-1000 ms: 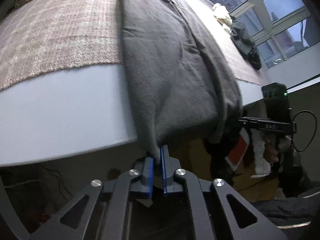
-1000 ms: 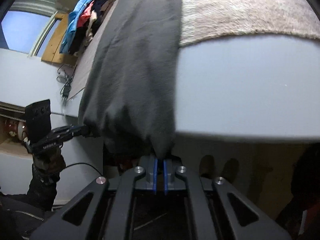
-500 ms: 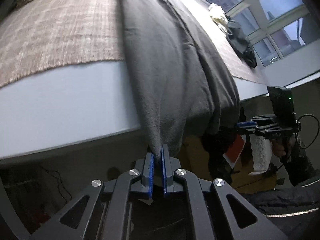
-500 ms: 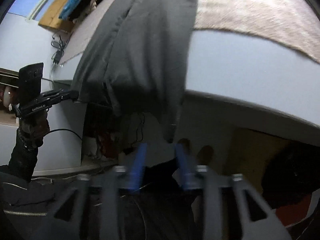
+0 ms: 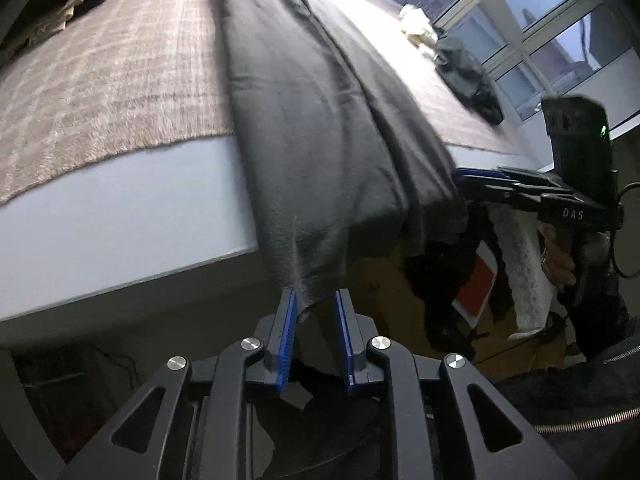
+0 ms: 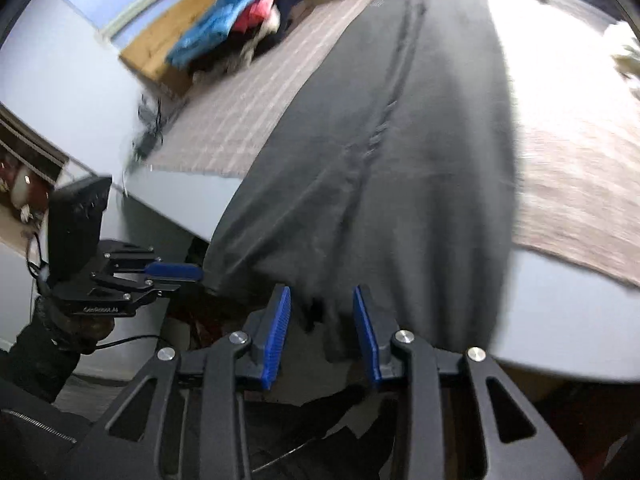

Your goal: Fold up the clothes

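On my left feed the dark grey garment (image 5: 320,128) lies lengthwise along the bench (image 5: 120,216) from 12 o'clock, over a beige woven cover (image 5: 112,80), its end hanging off the near edge. My left tool (image 5: 316,312) is released, its blue pads (image 5: 289,332) spread with the garment's hem hanging between them. At 3 o'clock I see my right tool. On my right feed that right tool (image 6: 322,320) is also released, the hem dangling between its parted pads. Bright clothes (image 6: 240,16) are heaped at 11 o'clock.
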Demonstrator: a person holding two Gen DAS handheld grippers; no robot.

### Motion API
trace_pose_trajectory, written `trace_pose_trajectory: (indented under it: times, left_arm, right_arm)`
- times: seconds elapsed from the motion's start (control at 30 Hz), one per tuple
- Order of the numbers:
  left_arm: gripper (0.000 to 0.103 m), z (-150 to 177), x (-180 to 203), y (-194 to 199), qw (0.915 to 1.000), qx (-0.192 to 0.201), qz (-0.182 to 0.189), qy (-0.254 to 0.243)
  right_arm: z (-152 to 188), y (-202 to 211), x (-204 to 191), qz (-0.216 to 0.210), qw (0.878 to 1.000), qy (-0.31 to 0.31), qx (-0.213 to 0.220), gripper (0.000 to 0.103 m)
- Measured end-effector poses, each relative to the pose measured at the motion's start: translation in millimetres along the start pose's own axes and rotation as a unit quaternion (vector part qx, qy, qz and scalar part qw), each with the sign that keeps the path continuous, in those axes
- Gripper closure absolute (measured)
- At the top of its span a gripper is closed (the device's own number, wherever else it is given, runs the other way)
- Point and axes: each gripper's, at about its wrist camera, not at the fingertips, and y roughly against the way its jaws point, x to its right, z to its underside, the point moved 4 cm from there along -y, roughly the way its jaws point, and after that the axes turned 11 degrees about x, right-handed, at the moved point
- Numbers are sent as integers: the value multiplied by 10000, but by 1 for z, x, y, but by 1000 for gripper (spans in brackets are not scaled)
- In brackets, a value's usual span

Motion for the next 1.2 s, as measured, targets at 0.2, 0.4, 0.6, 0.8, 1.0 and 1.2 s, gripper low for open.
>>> trace_pose_trajectory:
  times: [0.2, 0.4, 0.6, 0.8, 1.0, 1.2]
  left_arm:
    - [80, 2, -9, -4, 9999, -37, 20, 115]
    - [80, 3, -16, -7, 9998, -74, 34, 180]
    - [80, -3, -14, -12, 9998, -152, 78, 34]
    - [82, -6, -13, -19, 9992, -124, 364, 130]
    - [97, 0, -16, -19, 9975, -133, 618, 319]
    - [90, 5, -13, -18, 9981, -365, 489, 118]
  right_arm:
    - [35, -35, -17, -291, 9967, -434, -620, 70]
    - [43, -50, -9, 149, 9972, -553, -482, 70]
    - [46, -61, -10, -17, 9965, -705, -457, 73]
    - [48, -45, -18, -273, 9957, -836, -292, 98]
    - [50, -16, -3, -67, 9960, -846, -262, 98]
    - [77, 0, 15, 484, 9938, -717, -697, 78]
